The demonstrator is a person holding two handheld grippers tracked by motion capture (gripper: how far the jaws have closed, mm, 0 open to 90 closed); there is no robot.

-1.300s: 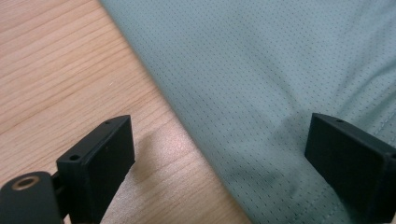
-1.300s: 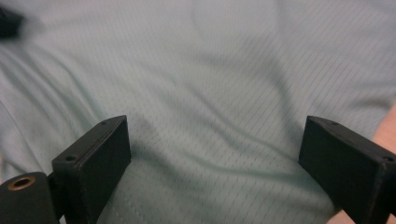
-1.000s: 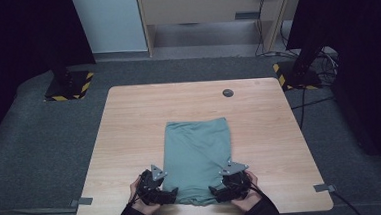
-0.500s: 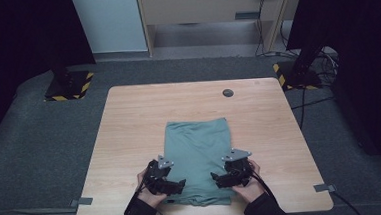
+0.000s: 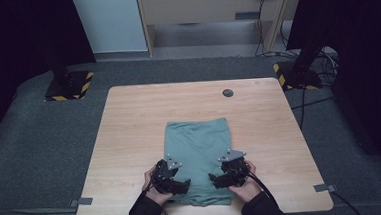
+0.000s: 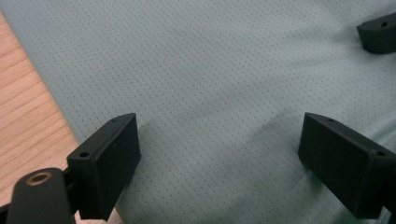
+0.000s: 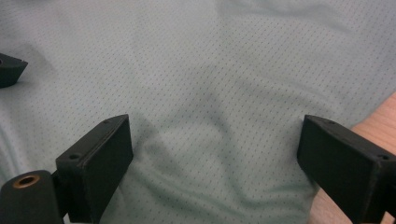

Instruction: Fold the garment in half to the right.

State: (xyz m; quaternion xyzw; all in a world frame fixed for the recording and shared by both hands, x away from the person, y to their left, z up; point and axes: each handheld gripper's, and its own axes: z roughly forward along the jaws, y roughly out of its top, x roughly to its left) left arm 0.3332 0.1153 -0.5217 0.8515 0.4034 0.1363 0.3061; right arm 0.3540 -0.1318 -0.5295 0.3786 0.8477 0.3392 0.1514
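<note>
a pale grey-green garment [image 5: 199, 159] lay folded into a tall rectangle on the near half of the light wooden desk [image 5: 129, 121], its near edge close to the desk's front rim and its far edge about halfway across. from the high view the cloth looked flat and smooth on its far part, with a straight far edge and a small notch at the far right corner, and a little rumpled at the near edge between the two hands. seen close in the left gripper view, the fabric [image 6: 210, 84] was a fine mesh knit dotted all over with tiny holes, with soft shallow folds running across it; the right gripper view showed the same dotted weave [image 7: 224, 79] with a few gentle creases and a darker dip near the middle. no brand, label or writing could be read on the cloth, nor anywhere on the desk. the left gripper [image 5: 175, 183] sat over the near left part of the garment and the right gripper [image 5: 222, 178] over the near right part, pointing inward toward each other. each gripper's jaws stood wide apart with only flat cloth showing in the gap, and neither pair pinched the fabric. a small dark round disc [image 5: 227, 92] lay on the far part of the desk, well apart from the garment.
</note>
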